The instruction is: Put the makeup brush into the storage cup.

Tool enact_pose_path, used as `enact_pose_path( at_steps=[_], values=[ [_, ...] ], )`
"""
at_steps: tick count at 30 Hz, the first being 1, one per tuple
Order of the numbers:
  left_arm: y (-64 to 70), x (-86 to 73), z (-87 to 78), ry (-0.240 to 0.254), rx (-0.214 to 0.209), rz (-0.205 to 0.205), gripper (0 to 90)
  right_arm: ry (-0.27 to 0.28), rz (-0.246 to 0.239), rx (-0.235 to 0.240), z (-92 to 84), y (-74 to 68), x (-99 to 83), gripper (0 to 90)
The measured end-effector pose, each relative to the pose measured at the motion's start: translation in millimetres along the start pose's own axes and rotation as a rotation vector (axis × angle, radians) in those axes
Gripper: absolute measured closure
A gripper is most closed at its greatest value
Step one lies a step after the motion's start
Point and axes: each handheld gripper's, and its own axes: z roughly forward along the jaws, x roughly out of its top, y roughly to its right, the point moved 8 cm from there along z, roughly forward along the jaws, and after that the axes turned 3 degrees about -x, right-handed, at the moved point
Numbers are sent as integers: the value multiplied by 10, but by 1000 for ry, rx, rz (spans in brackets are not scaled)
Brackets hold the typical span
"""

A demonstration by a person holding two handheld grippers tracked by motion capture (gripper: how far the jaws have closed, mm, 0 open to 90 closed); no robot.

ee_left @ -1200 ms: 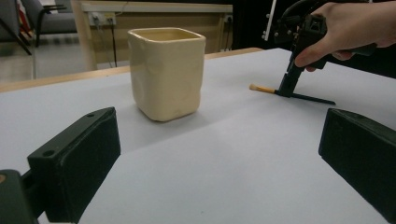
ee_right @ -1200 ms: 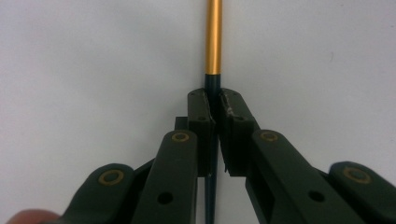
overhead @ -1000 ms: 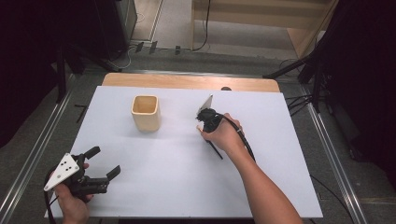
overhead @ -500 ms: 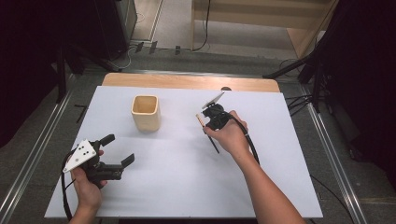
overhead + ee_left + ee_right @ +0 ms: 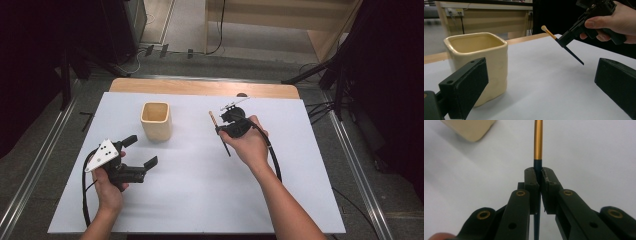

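A cream square cup [image 5: 156, 121] [image 5: 477, 57] stands upright on the white table cover, left of centre. My right gripper [image 5: 220, 129] [image 5: 540, 176] hovers to the cup's right, shut on a thin brush [image 5: 225, 145] [image 5: 538, 140] with a gold ferrule and a dark handle. The brush's pale tip points away and up, and the handle slants down toward the sheet. My left gripper [image 5: 141, 150] [image 5: 541, 81] is open with nothing between its jaws, held in front of the cup and aimed at it. The cup's corner [image 5: 469, 127] also shows in the right gripper view.
The white cover [image 5: 200, 200] spreads over most of the table, with a strip of bare wood [image 5: 200, 88] along the far edge. Metal rails [image 5: 355, 170] run along both sides. Cables trail from each gripper toward the person.
The left gripper has moved forward and rightward toward the cup. The right gripper has shifted a little right with the brush still clamped in it.
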Motion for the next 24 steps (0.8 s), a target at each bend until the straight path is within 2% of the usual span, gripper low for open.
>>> enact_pose_path(
  at_steps=[1, 2, 4, 5, 10, 14, 16, 18, 19, 22, 24],
  values=[
    [5, 7, 30, 0, -4, 2, 0, 18, 3, 7, -18, -6, 10, 849],
    [10, 15, 60, 0, -7, 0, 0, 59, 11, 15, -57, -11, 30, 849],
    [24, 32, 117, 2, -17, 3, 0, 80, 13, 8, -74, -3, 39, 849],
    [33, 43, 145, 6, -20, -1, 0, 119, 30, 10, -108, 9, 51, 849],
    [68, 83, 274, 8, -38, -4, 0, 180, 40, 22, -163, 28, 48, 848],
    [88, 89, 357, 2, -47, 1, 0, 243, 36, 57, -200, 29, 24, 848],
    [101, 98, 395, 1, -54, 1, 0, 250, 36, 53, -206, 34, 15, 848],
    [120, 116, 426, 5, -69, -3, 0, 291, 31, 61, -235, 37, 12, 848],
    [139, 127, 446, 7, -78, -4, 0, 291, 31, 61, -235, 37, 12, 848],
    [192, 154, 510, 1, -94, 3, 0, 362, 38, 80, -298, 25, 30, 848],
    [220, 171, 544, 6, -106, 1, 0, 376, 43, 87, -311, 22, 35, 848]
  ],
)
